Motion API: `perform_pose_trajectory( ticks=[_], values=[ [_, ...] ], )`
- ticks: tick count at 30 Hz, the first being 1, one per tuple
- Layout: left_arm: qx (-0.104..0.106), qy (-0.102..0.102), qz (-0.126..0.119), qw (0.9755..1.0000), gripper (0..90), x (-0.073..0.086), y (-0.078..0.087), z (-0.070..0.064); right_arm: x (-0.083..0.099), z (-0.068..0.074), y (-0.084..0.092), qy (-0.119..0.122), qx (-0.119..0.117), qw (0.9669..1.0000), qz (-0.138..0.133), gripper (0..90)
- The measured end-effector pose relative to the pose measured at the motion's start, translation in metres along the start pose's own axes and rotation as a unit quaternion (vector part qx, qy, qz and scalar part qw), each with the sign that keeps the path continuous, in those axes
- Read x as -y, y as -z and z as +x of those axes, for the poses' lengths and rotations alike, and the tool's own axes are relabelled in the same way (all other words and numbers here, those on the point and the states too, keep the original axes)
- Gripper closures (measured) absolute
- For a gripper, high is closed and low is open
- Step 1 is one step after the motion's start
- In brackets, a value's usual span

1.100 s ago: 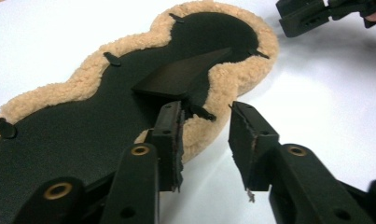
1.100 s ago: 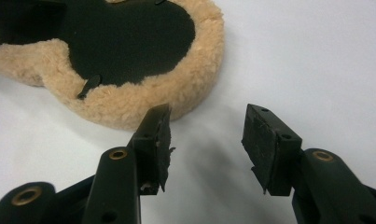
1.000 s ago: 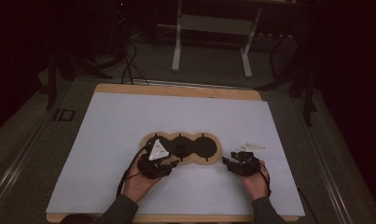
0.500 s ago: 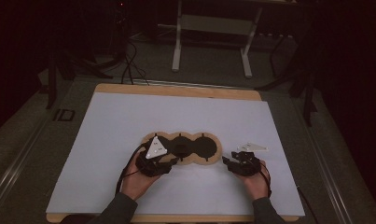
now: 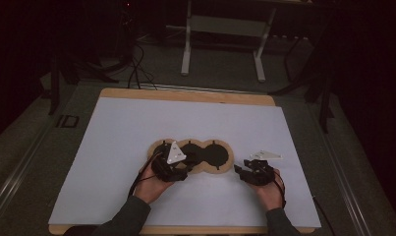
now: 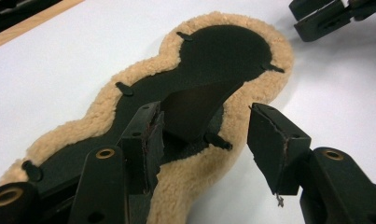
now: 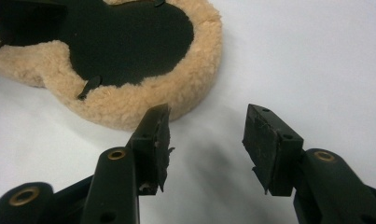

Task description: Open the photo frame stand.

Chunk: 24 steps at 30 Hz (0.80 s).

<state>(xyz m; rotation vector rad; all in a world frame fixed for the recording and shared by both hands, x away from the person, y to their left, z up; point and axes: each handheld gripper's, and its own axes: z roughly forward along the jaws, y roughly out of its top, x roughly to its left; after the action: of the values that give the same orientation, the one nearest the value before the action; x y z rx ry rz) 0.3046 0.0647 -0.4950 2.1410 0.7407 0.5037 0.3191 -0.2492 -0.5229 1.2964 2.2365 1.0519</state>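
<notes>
I'm holding the left gripper (image 6: 202, 140) w/ jaws apart, just been opening; nothing's clamped, though one jaw is sitting over the pad's black middle and the other is hanging off its fleece rim, a lifted black flap (image 6: 192, 112) standing btwn them. The right gripper (image 7: 204, 140) is gaping too, empty, hovering just beside the pad's (image 5: 190, 157) rounded end. Pad's lying flat mid-sheet (image 5: 136, 132), fleece edge round three dark lobes, on the table (image 5: 185, 94).
</notes>
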Motion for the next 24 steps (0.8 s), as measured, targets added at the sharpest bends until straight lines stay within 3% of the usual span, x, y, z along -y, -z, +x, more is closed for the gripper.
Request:
perform_pose_trajectory(
  ticks=[7, 17, 24],
  values=[
    [-0.015, -0.007, 0.027, 0.9995, 49.1, -0.006, -0.017, -0.001, 0.0, 0.0, 0.0, 0.001, 0.0, 1.0, 0.0, 49.7],
    [-0.028, -0.022, 0.042, 0.9985, 51.6, -0.013, -0.035, -0.001, 0.0, 0.0, 0.0, 0.001, -0.001, 1.0, -0.001, 49.3],
    [-0.04, -0.039, 0.048, 0.9973, 54.3, -0.015, -0.039, -0.004, 0.0, 0.0, 0.0, 0.002, -0.002, 1.0, 0.0, 49.3]
  ],
)
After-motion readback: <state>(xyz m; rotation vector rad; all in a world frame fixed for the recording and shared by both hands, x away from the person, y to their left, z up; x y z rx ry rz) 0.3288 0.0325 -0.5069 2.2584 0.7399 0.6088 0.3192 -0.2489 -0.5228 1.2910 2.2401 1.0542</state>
